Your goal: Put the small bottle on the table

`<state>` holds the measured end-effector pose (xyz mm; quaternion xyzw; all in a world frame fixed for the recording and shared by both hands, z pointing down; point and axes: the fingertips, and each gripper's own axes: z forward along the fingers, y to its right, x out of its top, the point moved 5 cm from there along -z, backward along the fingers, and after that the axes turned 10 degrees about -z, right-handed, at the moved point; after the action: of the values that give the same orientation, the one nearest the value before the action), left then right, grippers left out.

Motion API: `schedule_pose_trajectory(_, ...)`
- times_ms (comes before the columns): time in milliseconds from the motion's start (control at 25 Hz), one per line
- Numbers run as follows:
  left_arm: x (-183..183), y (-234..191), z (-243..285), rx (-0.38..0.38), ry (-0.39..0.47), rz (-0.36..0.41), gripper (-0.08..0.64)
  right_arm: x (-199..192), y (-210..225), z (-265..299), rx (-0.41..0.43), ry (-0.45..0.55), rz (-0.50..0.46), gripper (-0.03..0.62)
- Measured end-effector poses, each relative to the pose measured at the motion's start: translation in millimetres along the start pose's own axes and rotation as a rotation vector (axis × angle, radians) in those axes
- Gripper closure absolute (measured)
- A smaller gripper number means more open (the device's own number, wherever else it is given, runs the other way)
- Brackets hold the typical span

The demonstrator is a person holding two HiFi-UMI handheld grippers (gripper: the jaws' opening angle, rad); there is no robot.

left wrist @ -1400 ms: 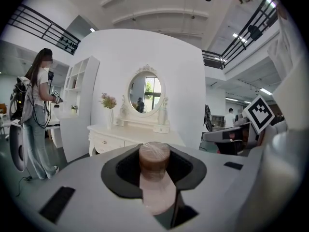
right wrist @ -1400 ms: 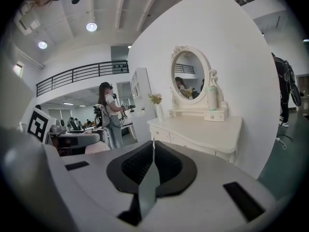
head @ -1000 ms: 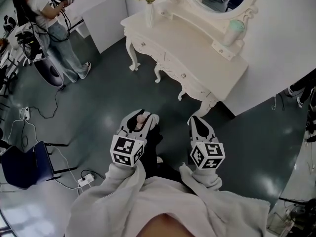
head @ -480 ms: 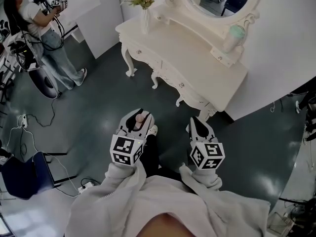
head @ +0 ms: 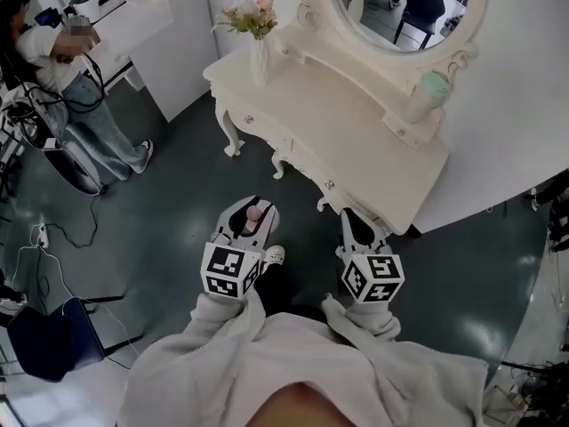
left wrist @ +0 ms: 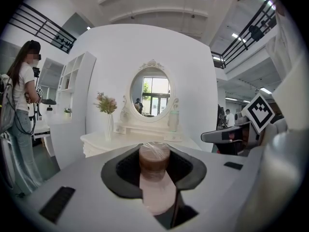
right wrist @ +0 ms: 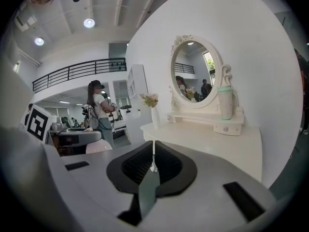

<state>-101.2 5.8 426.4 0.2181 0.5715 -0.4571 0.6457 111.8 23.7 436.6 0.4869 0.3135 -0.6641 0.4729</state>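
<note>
The left gripper (left wrist: 154,157) clamps a small pale pink bottle with a brown cap (left wrist: 156,190), seen whole in its own view. The head view shows only a pink tip (head: 253,213). Its long axis follows the jaws, cap toward the white dressing table (head: 356,136), short of it. The right gripper (right wrist: 153,166) is closed and empty.
</note>
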Motion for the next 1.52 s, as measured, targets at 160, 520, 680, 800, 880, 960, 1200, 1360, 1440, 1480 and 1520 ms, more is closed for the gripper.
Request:
schedule_pose_trajectory(160, 16, -19, 22, -0.008, 0.002, 0.001, 0.428, 15, 6, 28, -0.006, 0.002, -0.003, 0.555)
schedule_pose_trajectory(520, 40, -62, 73, -0.027, -0.004, -0.002, 0.428, 36, 18, 85, -0.023, -0.014, -0.001, 0.555)
schedule_pose_trajectory(680, 48, -74, 93, -0.044, -0.009, -0.001, 0.428, 43, 23, 107, -0.029, -0.015, 0.0, 0.555)
schedule_pose_trajectory(800, 53, -84, 109, -0.055, -0.007, 0.004, 0.428, 49, 29, 124, -0.036, -0.01, -0.001, 0.555)
schedule_pose_trajectory(880, 59, -90, 121, -0.063, -0.006, 0.011, 0.428, 55, 34, 134, -0.044, -0.001, 0.0, 0.555)
schedule_pose_trajectory(960, 65, -96, 131, -0.073, 0.0, 0.019, 0.428, 61, 39, 145, -0.053, 0.01, 0.001, 0.555)
schedule_pose_trajectory(1200, 73, -113, 155, -0.097, 0.002, 0.038, 0.428, 64, 47, 171, -0.077, 0.02, 0.016, 0.555)
schedule_pose_trajectory(1360, 68, -120, 157, -0.088, -0.028, 0.029, 0.428, 62, 49, 175, -0.084, 0.001, 0.036, 0.555)
schedule_pose_trajectory(1440, 64, -122, 157, -0.082, -0.041, 0.02, 0.428, 59, 52, 176, -0.088, -0.01, 0.044, 0.555)
schedule_pose_trajectory(1480, 62, -123, 157, -0.077, -0.045, 0.015, 0.428, 57, 53, 178, -0.088, -0.017, 0.049, 0.555)
schedule_pose_trajectory(1520, 60, -125, 156, -0.072, -0.05, 0.011, 0.428, 55, 54, 180, -0.087, -0.024, 0.054, 0.555)
